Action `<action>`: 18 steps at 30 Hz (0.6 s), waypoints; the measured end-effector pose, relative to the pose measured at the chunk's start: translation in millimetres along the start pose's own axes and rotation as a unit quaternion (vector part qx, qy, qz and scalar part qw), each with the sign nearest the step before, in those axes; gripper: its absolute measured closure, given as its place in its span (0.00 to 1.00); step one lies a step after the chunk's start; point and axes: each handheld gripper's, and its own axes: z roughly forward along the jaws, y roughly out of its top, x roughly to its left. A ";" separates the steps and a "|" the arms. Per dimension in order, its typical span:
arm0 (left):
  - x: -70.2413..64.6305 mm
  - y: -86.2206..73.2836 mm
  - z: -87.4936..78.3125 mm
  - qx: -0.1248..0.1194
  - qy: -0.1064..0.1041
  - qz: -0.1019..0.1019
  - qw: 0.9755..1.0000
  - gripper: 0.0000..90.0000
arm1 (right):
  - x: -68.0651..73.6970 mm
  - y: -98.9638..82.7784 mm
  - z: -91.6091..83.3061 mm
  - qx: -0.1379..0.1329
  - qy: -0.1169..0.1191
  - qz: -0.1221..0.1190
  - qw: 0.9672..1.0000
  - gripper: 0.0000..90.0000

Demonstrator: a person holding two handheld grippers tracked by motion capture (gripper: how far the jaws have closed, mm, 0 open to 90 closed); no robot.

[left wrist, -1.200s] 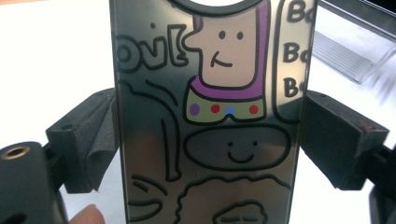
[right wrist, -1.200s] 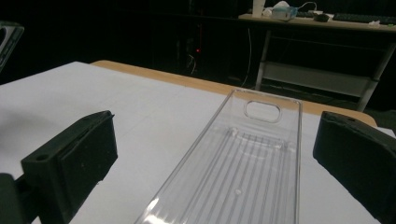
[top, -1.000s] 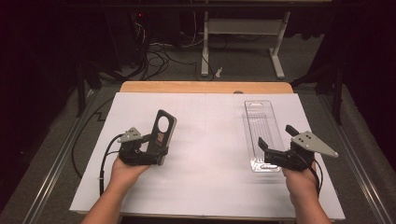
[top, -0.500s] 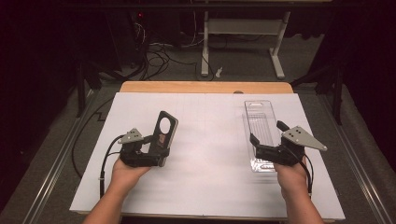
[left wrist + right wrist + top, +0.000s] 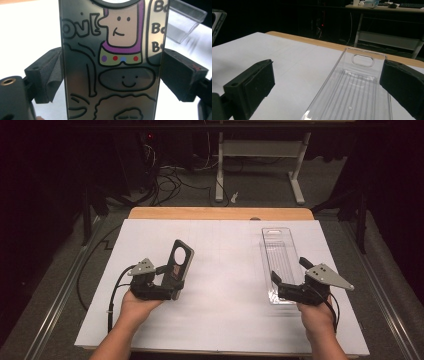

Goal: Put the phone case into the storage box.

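I've got the phone case (image 5: 178, 265) clamped in my left gripper (image 5: 167, 276), jaws standing wide with the pads (image 5: 51, 75) pressed on its two long edges, case upright above the white sheet (image 5: 225, 290). My right gripper (image 5: 287, 282) is open and holding nothing, its jaws straddling the near end of the clear tray (image 5: 279, 255), which lies flat on the right side of the sheet. To seat the case well, I'd steady the tray first, then tilt the case flat and line it up lengthways. The case is glossy, cartoon faces in black outline, a purple hood and a camera cut-out on top.
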 end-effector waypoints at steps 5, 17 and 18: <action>-2.2 1.8 0.7 -0.001 -0.020 0.014 1.000 0.15 | 2.5 -0.4 0.9 0.000 0.005 -0.005 1.000 0.00; -14.8 9.1 11.9 0.010 -0.069 0.052 0.996 0.15 | 12.1 1.6 2.6 -0.002 0.026 -0.011 1.000 0.00; -15.5 9.8 12.3 0.011 -0.070 0.056 0.996 0.15 | 12.9 2.2 2.7 -0.003 0.028 -0.014 1.000 0.00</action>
